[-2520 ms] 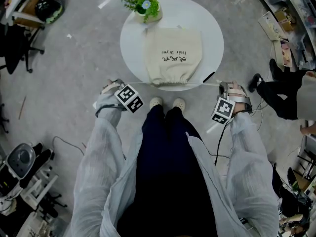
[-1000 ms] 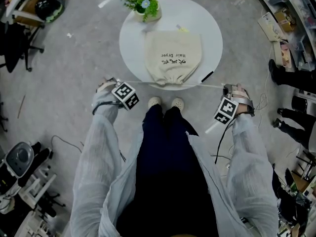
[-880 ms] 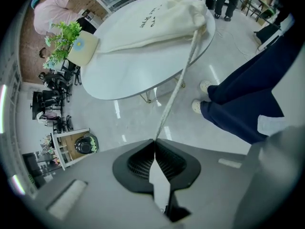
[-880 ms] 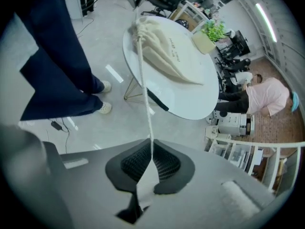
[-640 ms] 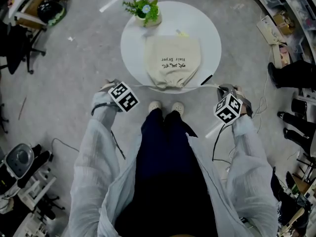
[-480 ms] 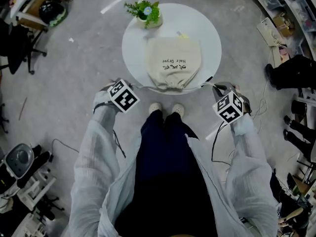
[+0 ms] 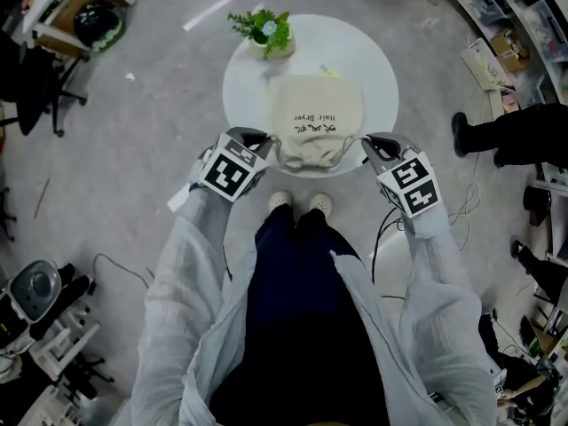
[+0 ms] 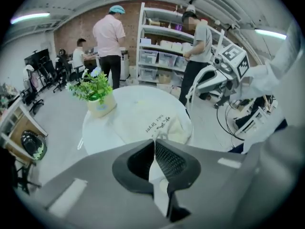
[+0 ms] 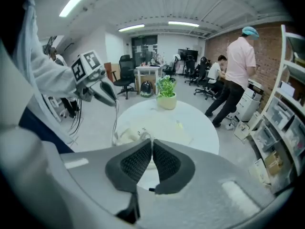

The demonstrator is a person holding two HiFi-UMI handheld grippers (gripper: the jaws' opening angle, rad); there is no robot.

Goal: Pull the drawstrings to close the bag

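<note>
A cream drawstring bag with black print lies on the round white table, its gathered mouth at the near edge. My left gripper sits just left of that mouth, shut on the left drawstring, which runs between its pads. My right gripper sits just right of the mouth, shut on the right drawstring. Both strings hang slack. In the left gripper view the bag lies straight ahead past the left gripper. In the right gripper view the right gripper points at the bag.
A potted green plant stands at the table's far left edge. Someone's dark trouser legs are at the right. Two people stand by shelving beyond the table. An office chair and gear on the floor are at the left.
Both grippers have moved inward from wide apart to either side of the bag's mouth. The drawstrings, taut before, are slack. The mouth is more tightly gathered than at first.
</note>
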